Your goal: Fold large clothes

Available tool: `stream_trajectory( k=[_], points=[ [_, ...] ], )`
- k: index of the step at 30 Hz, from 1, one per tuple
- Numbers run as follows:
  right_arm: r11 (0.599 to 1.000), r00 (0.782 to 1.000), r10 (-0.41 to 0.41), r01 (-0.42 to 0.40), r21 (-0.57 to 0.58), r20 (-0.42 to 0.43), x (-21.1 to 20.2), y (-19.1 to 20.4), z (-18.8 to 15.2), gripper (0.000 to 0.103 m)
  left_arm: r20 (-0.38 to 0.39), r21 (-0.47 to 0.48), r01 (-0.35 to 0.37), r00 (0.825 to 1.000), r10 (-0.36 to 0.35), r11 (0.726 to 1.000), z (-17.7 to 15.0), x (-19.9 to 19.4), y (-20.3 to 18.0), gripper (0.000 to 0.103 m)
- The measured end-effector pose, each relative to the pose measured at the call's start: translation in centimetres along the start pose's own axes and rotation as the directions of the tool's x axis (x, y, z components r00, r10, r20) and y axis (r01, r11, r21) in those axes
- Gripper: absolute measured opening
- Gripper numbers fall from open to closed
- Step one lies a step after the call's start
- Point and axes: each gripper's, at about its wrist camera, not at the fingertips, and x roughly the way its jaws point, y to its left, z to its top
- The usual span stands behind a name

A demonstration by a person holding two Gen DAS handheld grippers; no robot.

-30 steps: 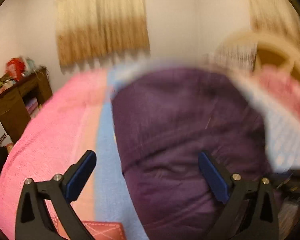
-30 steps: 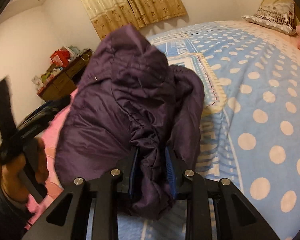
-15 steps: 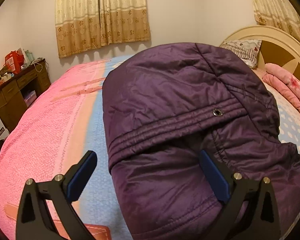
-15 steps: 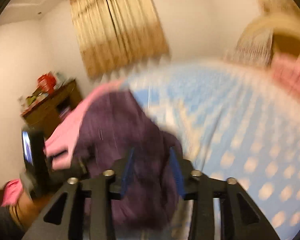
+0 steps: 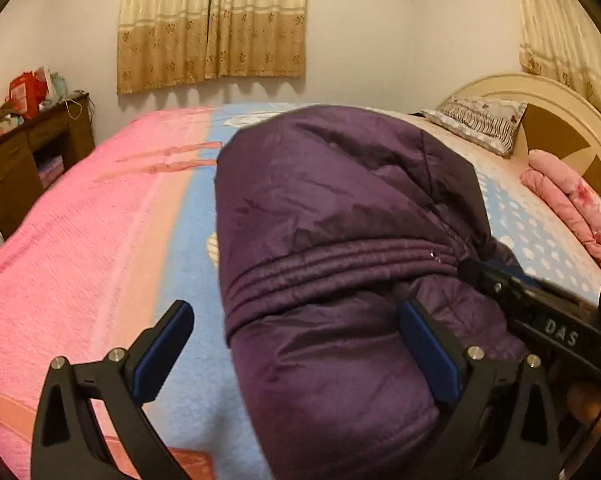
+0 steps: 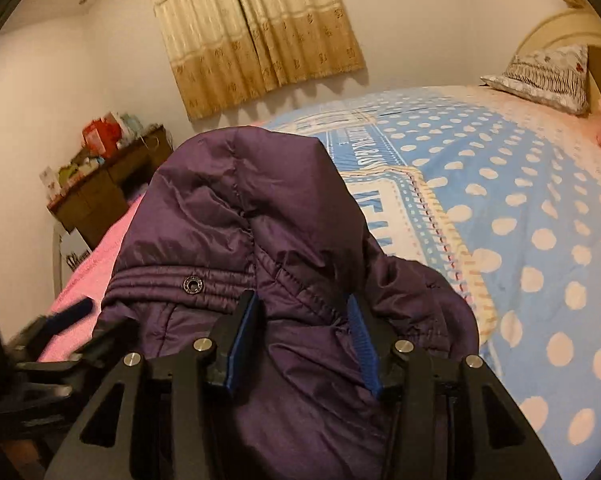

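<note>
Here the bed (image 5: 100, 248) spread wide on every side of the purple jacket (image 5: 340, 240): the pink stretch of its cover ran off toward the edge nearest the wooden desk (image 5: 24, 160), and in the right wrist view the blue dotted cover (image 6: 520, 220) lay open all the way to the pillow (image 6: 548, 76) at the headboard end. A folded pink quilt (image 5: 560, 196) sat by the headboard (image 5: 552, 120), well apart from the jacket. Curtains (image 5: 212, 24) hung on the far wall beyond the bed's far edge.

The jacket stood bunched in a mound on the blue band of the cover, its hood puffed upward, a ribbed stitched band across it and a metal snap (image 6: 193, 284) showing on that band. The fabric was shiny and creased.

The left gripper (image 5: 296, 344) had its fingers spread wide; the right pad rested against the jacket's side, the left pad hung over bare cover. The right gripper (image 6: 302, 340) had its fingers pressed into a thick fold of the jacket, clamped on it.
</note>
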Motion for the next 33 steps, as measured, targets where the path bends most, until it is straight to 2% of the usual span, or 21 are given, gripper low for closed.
stream_trajectory(
  k=[5,8,19,22,23,25,26,28,29,31,33],
  points=[
    [0.999,0.999,0.033,-0.033,0.029,0.004,1.6,-0.9,-0.8,0.046,-0.055,0.004,-0.011,0.998,0.011,1.0,0.2,1.6,-0.5,0.103],
    [0.999,0.999,0.038,-0.038,0.033,0.006,2.2,-0.7,-1.0,0.046,-0.077,-0.046,0.026,0.997,-0.029,0.999,-0.2,2.5,0.2,0.103],
    [0.998,0.999,0.044,-0.045,0.039,0.026,2.2,-0.7,-1.4,0.046,-0.058,-0.06,0.038,0.997,-0.042,0.997,-0.6,1.8,-0.3,0.103],
    [0.998,0.998,0.052,-0.053,0.031,0.022,1.8,-0.6,-1.2,0.048,-0.064,-0.091,0.069,0.995,-0.075,0.993,-0.2,0.9,0.9,0.103],
    [0.998,0.998,0.056,-0.056,0.016,0.014,1.6,-0.4,-0.9,0.049,-0.057,-0.098,0.06,0.996,-0.066,0.993,-0.2,0.3,1.3,0.103],
    [0.998,0.999,0.034,-0.034,-0.043,0.0,0.7,0.2,-0.5,0.058,-0.028,-0.098,0.03,0.999,-0.033,0.995,-0.4,-1.2,2.4,0.103],
    [0.997,1.0,0.024,-0.024,-0.079,-0.002,0.1,0.7,-0.3,0.062,-0.01,-0.105,0.035,0.999,-0.037,0.994,-0.6,-1.9,3.0,0.103],
    [0.993,1.0,0.025,-0.025,-0.114,-0.005,-0.8,1.2,-0.1,0.077,-0.019,-0.136,0.054,0.998,-0.057,0.989,-0.9,-2.1,4.2,0.103],
    [0.992,0.999,0.034,-0.035,-0.118,-0.015,-1.1,1.3,0.0,0.08,-0.042,-0.151,0.072,0.996,-0.08,0.986,-1.1,-1.9,4.6,0.103],
    [0.992,0.997,0.066,-0.069,-0.104,-0.04,-1.6,1.2,0.2,0.094,-0.078,-0.191,0.121,0.987,-0.138,0.974,-1.4,-1.1,5.4,0.103],
    [0.993,0.995,0.072,-0.078,-0.091,-0.066,-2.2,1.1,0.6,0.094,-0.092,-0.214,0.15,0.981,-0.172,0.965,-1.6,-0.6,5.9,0.103]
  ],
)
